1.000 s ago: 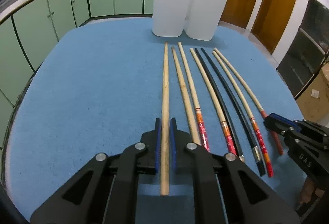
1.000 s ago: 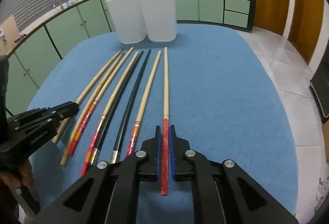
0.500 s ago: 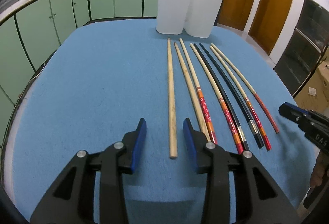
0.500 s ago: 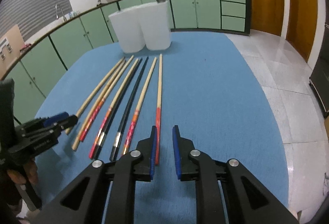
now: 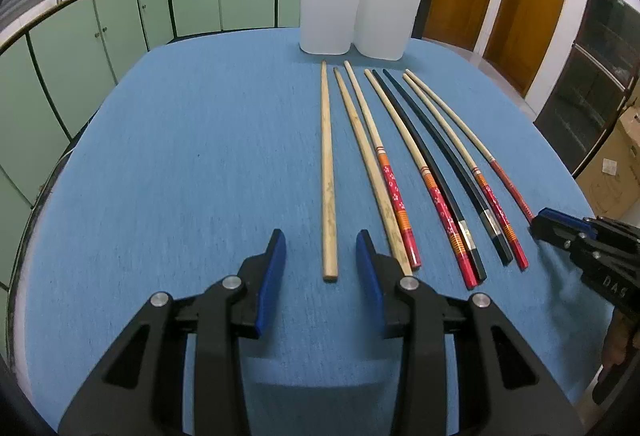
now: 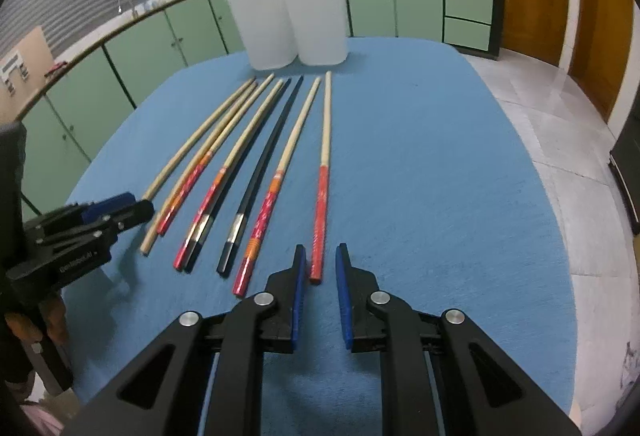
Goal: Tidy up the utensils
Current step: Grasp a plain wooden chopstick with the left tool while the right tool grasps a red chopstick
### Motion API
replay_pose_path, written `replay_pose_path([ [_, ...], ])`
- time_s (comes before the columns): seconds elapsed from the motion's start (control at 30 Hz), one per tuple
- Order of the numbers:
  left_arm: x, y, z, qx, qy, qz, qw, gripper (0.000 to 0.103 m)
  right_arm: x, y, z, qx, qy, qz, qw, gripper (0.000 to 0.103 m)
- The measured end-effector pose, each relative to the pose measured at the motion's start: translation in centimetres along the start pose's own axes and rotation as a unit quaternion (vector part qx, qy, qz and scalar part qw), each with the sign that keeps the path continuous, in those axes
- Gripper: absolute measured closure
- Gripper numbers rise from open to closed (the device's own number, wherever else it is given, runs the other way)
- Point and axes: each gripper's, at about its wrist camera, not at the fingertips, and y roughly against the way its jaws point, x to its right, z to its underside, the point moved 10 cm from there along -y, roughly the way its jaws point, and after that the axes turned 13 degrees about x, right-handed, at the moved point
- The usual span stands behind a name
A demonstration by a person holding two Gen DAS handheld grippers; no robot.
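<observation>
While both claws hover empty with jaws apart, eight chopsticks lie side by side on the blue table (image 5: 180,156). Just ahead of the left claw (image 5: 320,252) rests a plain wooden chopstick (image 5: 327,172); just ahead of the right claw (image 6: 320,263), a red-handled chopstick (image 6: 322,188). They look light, stiff, thin and likely prone to roll; pinching near the thick near end seems safest.

Blue-covered table (image 5: 180,156), eight chopsticks (image 5: 328,172) laid side by side — two white containers (image 5: 326,16) at far edge
</observation>
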Motion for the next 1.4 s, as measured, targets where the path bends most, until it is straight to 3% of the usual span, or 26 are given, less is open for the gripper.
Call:
replay_pose_path([
  [0.27,0.0,-0.1,0.0,-0.001,-0.007,-0.008,0.9999,0.069,-0.2,-0.2,0.0,0.004,0.022,0.010,1.000,0.088],
  [0.57,-0.1,0.0,0.0,-0.001,-0.010,-0.021,0.9997,0.083,-0.8,-0.2,0.2,0.017,0.049,0.023,0.998,0.089],
  [0.7,0.0,0.1,0.0,0.000,-0.009,-0.018,0.9998,0.097,-1.5,-0.2,0.3,0.022,0.078,0.032,0.996,0.096],
  [0.8,-0.1,0.2,0.0,0.000,-0.003,-0.013,0.9999,0.097,-1.3,0.1,-0.1,0.023,0.072,0.032,0.997,0.097],
  [1.03,0.5,1.5,-1.6,0.009,-0.007,0.001,0.9999,0.097,-0.7,2.5,-3.8,0.055,0.051,0.023,0.997,0.097],
  [1.4,0.5,6.6,-8.7,0.087,-0.014,0.006,0.9961,0.097,-0.3,7.2,-10.2,0.127,0.030,0.009,0.991,0.097],
])
